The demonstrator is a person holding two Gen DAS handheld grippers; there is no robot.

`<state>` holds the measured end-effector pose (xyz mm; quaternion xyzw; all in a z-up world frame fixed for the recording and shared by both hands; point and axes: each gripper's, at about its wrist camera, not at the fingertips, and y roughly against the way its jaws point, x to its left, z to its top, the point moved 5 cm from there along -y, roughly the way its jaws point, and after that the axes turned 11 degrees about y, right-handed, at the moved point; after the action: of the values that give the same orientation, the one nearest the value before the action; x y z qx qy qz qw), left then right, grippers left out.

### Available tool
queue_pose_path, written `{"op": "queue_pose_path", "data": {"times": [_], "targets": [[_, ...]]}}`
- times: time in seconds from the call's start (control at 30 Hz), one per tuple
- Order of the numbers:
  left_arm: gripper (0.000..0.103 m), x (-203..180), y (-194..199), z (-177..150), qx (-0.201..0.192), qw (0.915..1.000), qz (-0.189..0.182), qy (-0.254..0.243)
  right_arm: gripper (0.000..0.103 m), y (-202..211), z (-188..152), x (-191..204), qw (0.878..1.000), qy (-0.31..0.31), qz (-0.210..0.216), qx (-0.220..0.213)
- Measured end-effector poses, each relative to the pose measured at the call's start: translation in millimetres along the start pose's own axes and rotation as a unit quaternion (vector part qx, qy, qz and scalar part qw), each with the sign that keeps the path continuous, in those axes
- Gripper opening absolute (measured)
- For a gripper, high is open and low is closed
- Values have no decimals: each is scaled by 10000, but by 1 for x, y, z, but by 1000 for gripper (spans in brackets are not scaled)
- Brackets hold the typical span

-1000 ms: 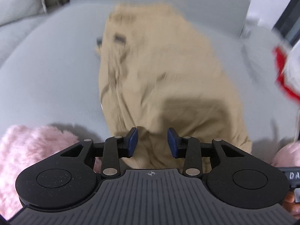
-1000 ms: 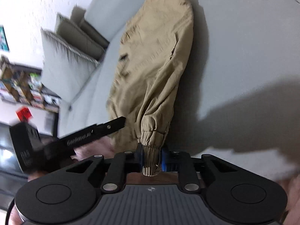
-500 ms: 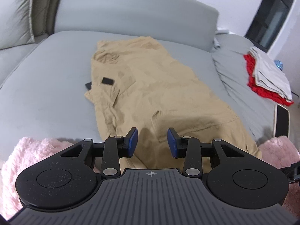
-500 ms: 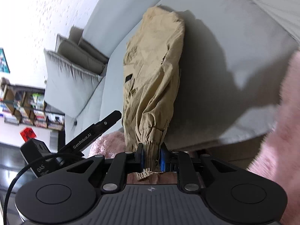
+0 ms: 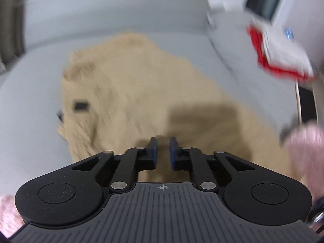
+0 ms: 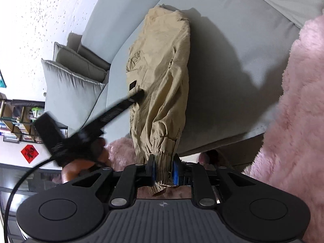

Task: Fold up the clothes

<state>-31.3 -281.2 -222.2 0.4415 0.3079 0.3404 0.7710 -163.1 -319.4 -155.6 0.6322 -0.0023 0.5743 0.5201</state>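
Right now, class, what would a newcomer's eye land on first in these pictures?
The tan trousers sprawled along the grey sofa stand out first. Their gathered cuff is pinched in the right gripper at the sofa's near edge. Fluffy pink fabric fills the right side, and red and white folded clothes lie farther along the sofa.

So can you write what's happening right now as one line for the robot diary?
step: folding tan cargo pants on grey sofa | right gripper: shut on elastic leg cuff | left gripper: shut, over pants, grip unclear
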Motion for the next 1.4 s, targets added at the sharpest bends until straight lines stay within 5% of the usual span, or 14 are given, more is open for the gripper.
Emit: {"op": "queue_pose_path", "data": {"times": [0.13,0.23,0.37,0.53,0.77,0.87,0.97,1.03,1.07,1.23,1.3,1.4], "targets": [[5,-3,-12,-2,292,9993,-47,-220,18,-12,1,6,9997,32,-93,239],[14,6,-8,5,304,9993,-195,11,18,-13,7,14,9996,6,-32,273],[19,35,27,19,-491,9943,-432,841,18,-9,21,28,9996,-13,105,250],[22,93,76,37,-1355,9735,-418,1795,19,-15,53,52,9986,-180,484,98],[23,143,99,35,-1771,9579,-180,2253,23,-49,124,89,9956,-463,727,-381],[31,149,93,30,-1704,9566,-159,2359,38,-82,162,98,9953,-363,651,-616],[46,148,92,21,-1698,9553,-238,2407,39,-119,199,96,9961,30,232,-850],[66,142,91,16,-1672,9576,-293,2329,45,-136,220,89,9965,76,-24,-833],[68,138,91,13,-1666,9597,-266,2249,48,-136,222,89,9964,87,-47,-845],[78,127,78,2,-1531,9697,-38,1906,51,-92,213,101,9833,1436,18,-1114],[77,127,65,5,-1431,9704,-35,1947,51,-81,204,95,9711,2110,-395,-1047],[74,125,46,19,-1347,9698,-194,2023,47,-82,186,78,9366,3200,-1250,-696]]}}
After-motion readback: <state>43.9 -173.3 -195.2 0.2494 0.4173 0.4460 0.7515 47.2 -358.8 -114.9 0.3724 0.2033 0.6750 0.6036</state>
